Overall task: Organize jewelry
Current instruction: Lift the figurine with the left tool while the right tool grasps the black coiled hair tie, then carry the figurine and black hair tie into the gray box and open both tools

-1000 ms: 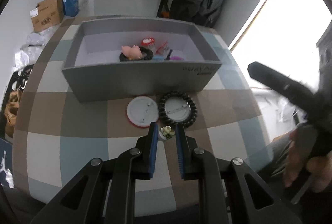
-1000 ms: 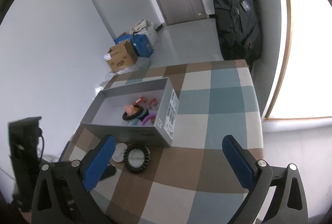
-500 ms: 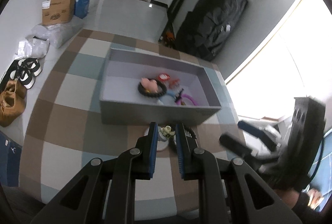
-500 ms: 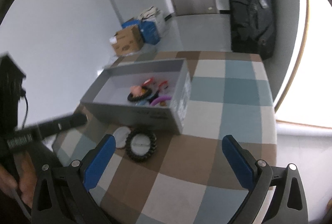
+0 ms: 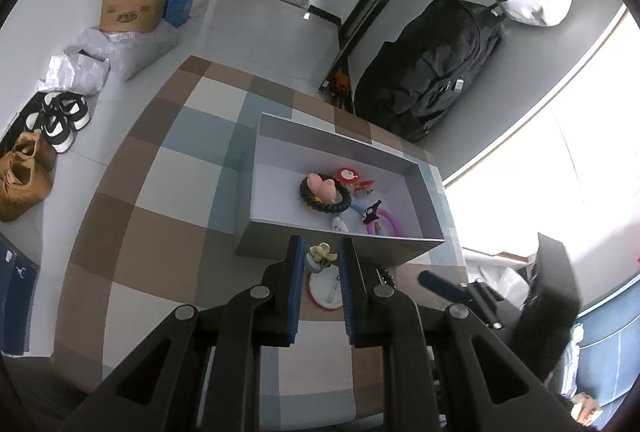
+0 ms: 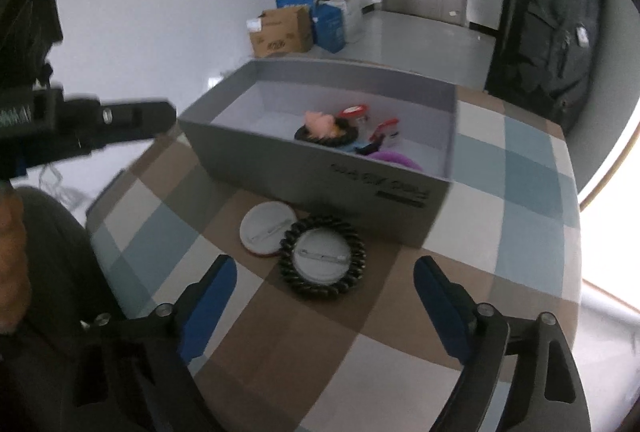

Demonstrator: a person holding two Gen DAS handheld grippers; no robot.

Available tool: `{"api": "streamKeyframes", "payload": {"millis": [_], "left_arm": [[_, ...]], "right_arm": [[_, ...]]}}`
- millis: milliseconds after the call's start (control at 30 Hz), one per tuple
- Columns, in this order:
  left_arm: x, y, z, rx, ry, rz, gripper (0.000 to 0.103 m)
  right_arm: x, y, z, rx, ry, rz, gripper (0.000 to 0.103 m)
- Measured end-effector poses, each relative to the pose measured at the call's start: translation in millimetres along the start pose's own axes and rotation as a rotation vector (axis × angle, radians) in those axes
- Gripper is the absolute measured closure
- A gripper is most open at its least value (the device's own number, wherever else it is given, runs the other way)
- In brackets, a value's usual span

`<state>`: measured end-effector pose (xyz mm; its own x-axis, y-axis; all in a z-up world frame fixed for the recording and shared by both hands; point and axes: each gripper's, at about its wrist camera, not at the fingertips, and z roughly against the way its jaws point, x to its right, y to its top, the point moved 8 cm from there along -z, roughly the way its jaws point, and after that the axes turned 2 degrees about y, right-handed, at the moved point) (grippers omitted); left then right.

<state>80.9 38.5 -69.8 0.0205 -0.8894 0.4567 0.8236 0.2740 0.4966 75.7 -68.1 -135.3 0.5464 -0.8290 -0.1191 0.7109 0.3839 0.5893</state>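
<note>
Small pale-yellow flower-shaped trinket [image 5: 322, 255] pinched between the nearly closed left tongs [image 5: 320, 264], held above the surface just short of the grey rectangular cardboard box [image 5: 428, 199]; only the left view shows it; the right view shows instead the round white pin badge [image 6: 266, 230] beside the black coiled hair tie ringing a second white badge [image 6: 322, 258], both close against the box's near wall; right tongs [image 6: 324, 298] spread wide, holding nothing, over those; box holds a pink-and-black hair tie [image 5: 325, 193]; brown, blue and cream checked surface [image 6: 524, 232] bare to the right; black backpack [image 5: 432, 71] against the grey wall.
</note>
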Motion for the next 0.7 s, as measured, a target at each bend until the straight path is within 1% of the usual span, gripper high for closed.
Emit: {"api": "streamKeyframes", "payload": {"millis": [33,133,233,267,300,333,400,567,700], "left_arm": [[-1,0,1,0.001,-0.001,0.004,0.091],[-6,2,3,0.005,0.006,0.016,0.091],[-6,2,4,0.009,0.013,0.006,0.091],[-6,2,4,0.011,0.016,0.000,0.091],[-6,2,5,0.012,0.018,-0.005,0.091],[-6,2,5,0.012,0.016,-0.008,0.091],[-6,2,5,0.011,0.016,-0.006,0.091],[-6,3,5,0.008,0.013,0.001,0.091],[-6,3,5,0.012,0.015,-0.001,0.091]], "right_arm": [[-1,0,-2,-0.005,-0.016,0.016,0.016],[-3,-1,-8,-0.022,-0.035,0.044,0.025],[-5,-2,-15,-0.040,-0.034,0.050,0.034],[-5,-2,-16,-0.046,-0.035,0.052,0.040],[-5,-2,-18,-0.046,-0.044,0.057,0.044],[-5,-1,-18,-0.045,-0.047,0.059,0.044],[-4,0,-19,-0.042,-0.044,0.050,0.053],[-1,1,-19,-0.038,-0.039,0.039,0.058],[-1,3,-16,-0.028,-0.037,0.040,0.059]]}}
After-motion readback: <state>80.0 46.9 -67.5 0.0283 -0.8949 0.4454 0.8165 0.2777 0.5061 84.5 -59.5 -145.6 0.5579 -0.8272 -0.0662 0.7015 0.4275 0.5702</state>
